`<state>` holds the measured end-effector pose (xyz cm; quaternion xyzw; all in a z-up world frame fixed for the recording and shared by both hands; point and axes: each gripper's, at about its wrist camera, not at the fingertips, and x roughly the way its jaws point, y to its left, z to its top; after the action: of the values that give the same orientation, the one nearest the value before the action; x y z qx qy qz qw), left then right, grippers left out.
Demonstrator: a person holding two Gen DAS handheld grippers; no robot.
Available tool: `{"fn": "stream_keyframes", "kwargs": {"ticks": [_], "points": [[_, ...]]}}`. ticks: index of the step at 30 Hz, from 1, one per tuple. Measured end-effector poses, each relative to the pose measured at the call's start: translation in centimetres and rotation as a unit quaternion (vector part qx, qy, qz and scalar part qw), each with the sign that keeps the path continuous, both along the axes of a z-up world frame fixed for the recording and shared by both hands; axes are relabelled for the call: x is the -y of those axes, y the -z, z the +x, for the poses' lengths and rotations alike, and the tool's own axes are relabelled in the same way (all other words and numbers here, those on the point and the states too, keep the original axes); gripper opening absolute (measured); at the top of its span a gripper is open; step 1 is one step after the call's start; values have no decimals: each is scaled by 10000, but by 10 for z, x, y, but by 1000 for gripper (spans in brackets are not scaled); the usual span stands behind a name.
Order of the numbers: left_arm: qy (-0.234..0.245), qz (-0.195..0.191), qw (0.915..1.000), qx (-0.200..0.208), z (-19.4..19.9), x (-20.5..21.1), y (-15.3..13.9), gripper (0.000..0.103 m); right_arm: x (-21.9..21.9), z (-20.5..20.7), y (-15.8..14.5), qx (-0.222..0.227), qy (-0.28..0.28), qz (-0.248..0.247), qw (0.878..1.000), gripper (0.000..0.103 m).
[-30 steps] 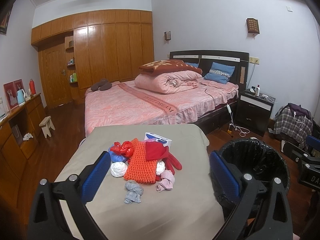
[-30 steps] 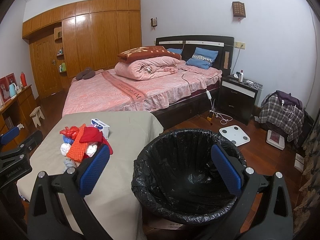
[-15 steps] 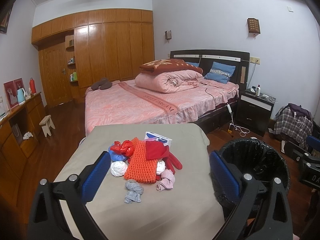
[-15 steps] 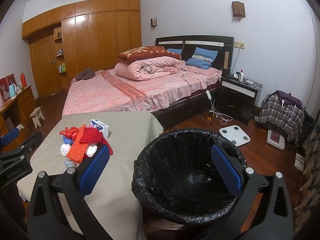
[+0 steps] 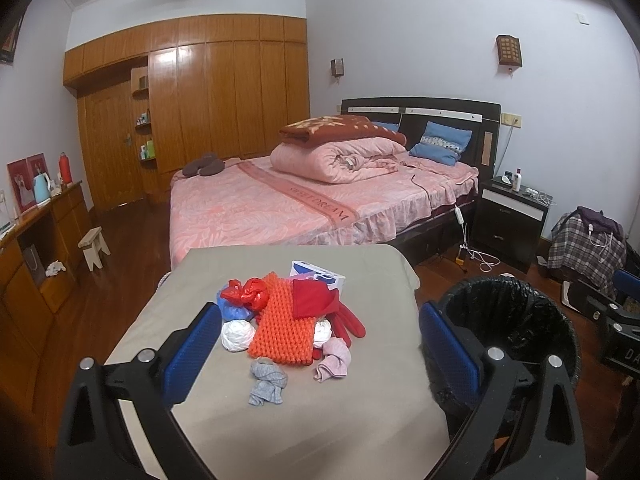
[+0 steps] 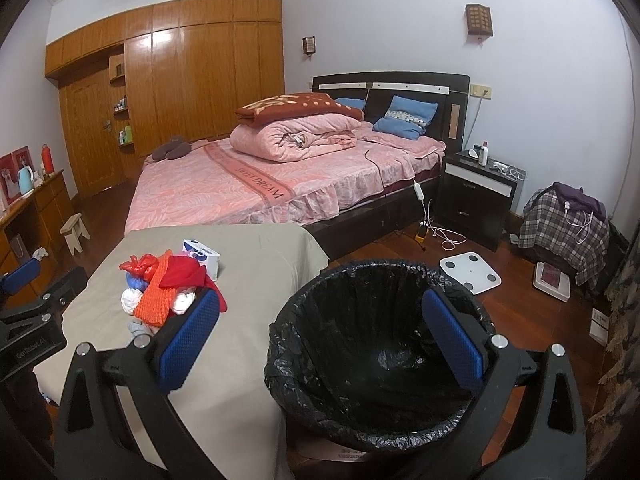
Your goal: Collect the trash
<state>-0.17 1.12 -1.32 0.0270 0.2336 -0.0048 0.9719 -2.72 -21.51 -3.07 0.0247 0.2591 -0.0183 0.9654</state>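
We see a small heap of trash (image 5: 292, 320) on the bench (image 5: 340, 412), near its middle, and the bin with a black liner (image 6: 380, 344) stands on the floor just beside the bench on the right. Both the left gripper (image 5: 320, 352) and the right gripper (image 6: 320, 336) have the jaws wide apart and hold nothing.

We judge that all pieces are light and soft. The grey crumpled cloth (image 5: 267, 380) and the pink one (image 5: 334, 360) lie at the near edge, apart from the rest, so they are the easiest to pinch at the thick middle fold. The white balls (image 5: 238, 334) look like crushed paper or plastic; they will give under the jaws. The orange foam net (image 5: 284, 328) is springy and should be taken at one edge. The red plastic bag (image 5: 246, 294) may slip, so its knot is the better place.
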Motion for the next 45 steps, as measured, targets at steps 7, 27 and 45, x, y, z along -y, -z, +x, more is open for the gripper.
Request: {"fn": "stream_keyframes", "kwargs": {"ticks": [7,27,45], "points": [[-40,-21,10000,-21,3,-2,20,97,4,-2,9,2,-42,-21,10000,98],[-740,240,9965,-322,33,-82,78,97,-55,54,54,155,-589,194,9980,98],[-558,-213,9929,-1028,79,-101,153,88,-96,94,108,-363,-869,-58,9955,98]]}}
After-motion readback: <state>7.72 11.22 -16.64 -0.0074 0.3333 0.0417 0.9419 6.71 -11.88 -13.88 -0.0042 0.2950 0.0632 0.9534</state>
